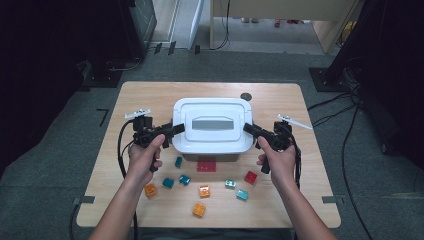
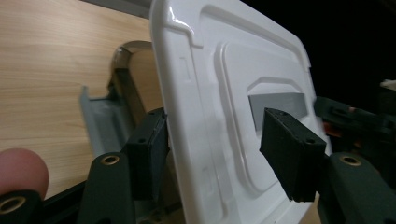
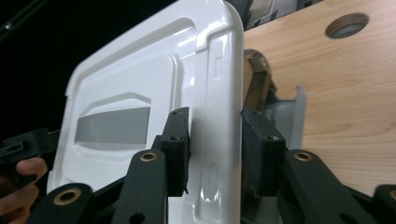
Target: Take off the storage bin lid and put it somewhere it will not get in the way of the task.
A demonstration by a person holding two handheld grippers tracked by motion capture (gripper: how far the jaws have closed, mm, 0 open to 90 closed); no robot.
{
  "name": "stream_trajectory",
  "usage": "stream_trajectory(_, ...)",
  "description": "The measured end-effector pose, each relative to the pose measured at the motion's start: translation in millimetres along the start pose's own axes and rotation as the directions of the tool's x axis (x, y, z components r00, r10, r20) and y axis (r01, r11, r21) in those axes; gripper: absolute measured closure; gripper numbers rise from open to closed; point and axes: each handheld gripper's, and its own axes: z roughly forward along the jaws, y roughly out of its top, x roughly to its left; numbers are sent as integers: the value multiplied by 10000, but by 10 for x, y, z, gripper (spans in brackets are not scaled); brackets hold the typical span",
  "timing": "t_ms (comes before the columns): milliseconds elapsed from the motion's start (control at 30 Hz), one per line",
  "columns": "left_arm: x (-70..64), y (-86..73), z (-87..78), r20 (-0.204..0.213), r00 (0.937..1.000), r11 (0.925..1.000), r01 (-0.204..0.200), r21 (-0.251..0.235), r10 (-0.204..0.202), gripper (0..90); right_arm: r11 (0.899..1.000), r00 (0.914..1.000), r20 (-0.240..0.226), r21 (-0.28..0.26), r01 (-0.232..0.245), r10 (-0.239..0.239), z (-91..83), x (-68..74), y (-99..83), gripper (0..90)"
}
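I hold the white lid point(image 1: 212, 125) by its two short ends, above the box point(image 1: 212, 156) at the centre of the table point(image 1: 150, 95). My left gripper point(image 1: 176, 129) straddles the lid's left rim; in the left gripper view one jaw sits under the rim and the other stands a little off the top face, so I judge this grasp loose or not yet closed. My right gripper point(image 1: 248, 128) straddles the right rim, and in the right gripper view both jaws lie close against it, clenched or nearly so. The lid hangs over the box, whose grey wall point(image 2: 105, 123) shows beneath it.

Coloured bricks point(image 1: 202, 191) lie on the table on my side of the lid, apart from it.

Assessment: close the left jaws firmly before any move. Keep both ends level and move both hands together, straight up or down, so the rim neither twists nor slips from a gripper.
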Motion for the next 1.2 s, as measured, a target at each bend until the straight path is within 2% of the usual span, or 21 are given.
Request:
stream_trajectory(67, 6, -10, 24, -280, 9996, 10000, -33, 66, 35, 416, 10000, 10000, 43, 28, 24, -24, 17, 8, 5, 651)
stream_trajectory(100, 15, -17, 41, -393, 9992, 9999, 82, 99, -78, 415, 10000, 10000, 6, 40, -36, 36, 24, 8, 5, 653)
stream_trajectory(167, 22, -21, 61, -492, 9987, 9998, 137, 168, -129, 423, 9998, 9998, 20, 75, -175, 175, 40, -7, 5, 658)
stream_trajectory(367, -9, -1, 88, -401, 9992, 9997, 77, 248, -67, 439, 9987, 9987, -25, 63, -508, 508, 27, -59, 32, 665)
stream_trajectory(767, -125, 51, 218, -318, 9993, 9986, -185, 496, 201, 449, 9967, 9969, 54, -219, -779, 780, -115, -141, 87, 674)
stream_trajectory(1100, -116, 53, 382, -638, 9976, 9972, -230, 716, 275, 430, 9933, 9932, 226, -196, -1141, 1145, -140, -220, 84, 663)
stream_trajectory(1200, -101, 44, 400, -726, 9968, 9966, -280, 778, 337, 419, 9934, 9930, 268, -30, -1150, 1151, -122, -248, 68, 649)
